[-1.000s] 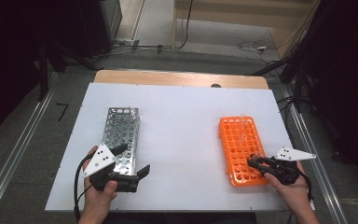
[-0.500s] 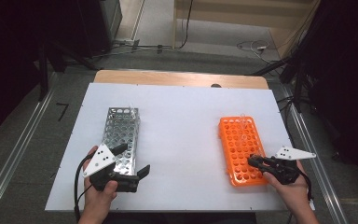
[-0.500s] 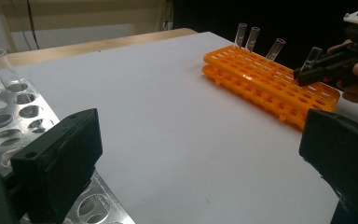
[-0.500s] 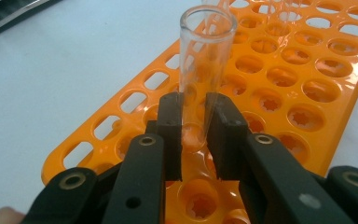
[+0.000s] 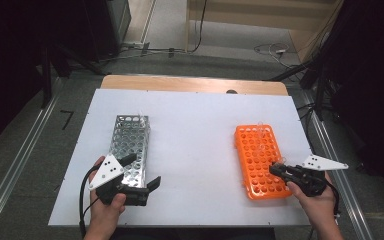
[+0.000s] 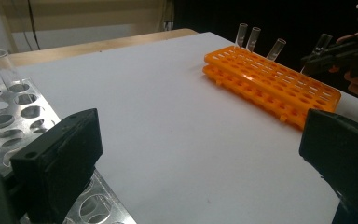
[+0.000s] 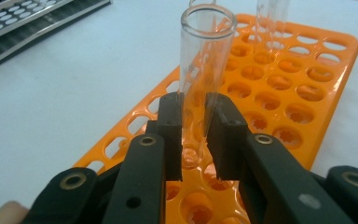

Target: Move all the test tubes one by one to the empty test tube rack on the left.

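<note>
1. A clear, thin-walled plastic test tube (image 7: 200, 79) is clamped between the jaws of the right claw (image 7: 195, 135), over the near end of the orange plastic tube rack (image 5: 260, 160) on the white counter (image 5: 195, 135).
2. The tube is judged light, stiff and smooth, so slipping is likely under a loose grip and cracking under a hard one.
3. The hold is placed on the lower half of the tube, with the open mouth well above the pads; a hold nearer the middle would be steadier.
4. The left claw (image 5: 142, 172) is held open and empty at the perforated metal rack (image 5: 130, 145).
</note>
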The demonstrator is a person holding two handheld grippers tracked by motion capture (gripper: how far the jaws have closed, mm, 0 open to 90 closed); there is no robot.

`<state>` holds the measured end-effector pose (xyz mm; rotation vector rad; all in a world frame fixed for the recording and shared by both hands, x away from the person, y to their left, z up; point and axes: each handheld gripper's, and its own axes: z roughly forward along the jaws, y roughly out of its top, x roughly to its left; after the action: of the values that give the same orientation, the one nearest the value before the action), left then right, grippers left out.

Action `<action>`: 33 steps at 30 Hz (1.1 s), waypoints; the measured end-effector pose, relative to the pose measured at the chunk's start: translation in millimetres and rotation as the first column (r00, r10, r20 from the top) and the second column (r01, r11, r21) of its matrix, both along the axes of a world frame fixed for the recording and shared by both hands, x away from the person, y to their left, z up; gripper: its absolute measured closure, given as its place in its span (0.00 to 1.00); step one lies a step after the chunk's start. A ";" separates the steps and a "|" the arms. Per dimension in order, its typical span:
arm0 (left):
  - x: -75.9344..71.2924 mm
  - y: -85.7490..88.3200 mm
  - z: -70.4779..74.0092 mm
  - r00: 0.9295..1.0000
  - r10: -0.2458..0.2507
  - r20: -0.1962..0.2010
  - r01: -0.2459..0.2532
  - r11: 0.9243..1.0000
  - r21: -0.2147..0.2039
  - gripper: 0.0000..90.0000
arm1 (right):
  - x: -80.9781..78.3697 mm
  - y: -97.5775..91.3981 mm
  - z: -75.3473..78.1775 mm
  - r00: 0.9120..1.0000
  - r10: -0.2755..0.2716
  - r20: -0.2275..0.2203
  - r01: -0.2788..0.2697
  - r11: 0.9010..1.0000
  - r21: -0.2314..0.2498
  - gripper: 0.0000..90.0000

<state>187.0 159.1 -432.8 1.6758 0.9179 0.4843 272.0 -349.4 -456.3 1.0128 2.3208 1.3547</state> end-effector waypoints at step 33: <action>0.4 -6.2 -1.1 1.000 -0.014 -0.002 0.014 1.000 0.003 0.00 | -15.9 48.2 19.9 0.996 0.077 0.053 -0.080 0.995 0.066 0.82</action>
<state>187.4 152.9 -433.9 1.6849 0.9061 0.4749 256.1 -301.1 -436.4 0.9042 2.3144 1.4816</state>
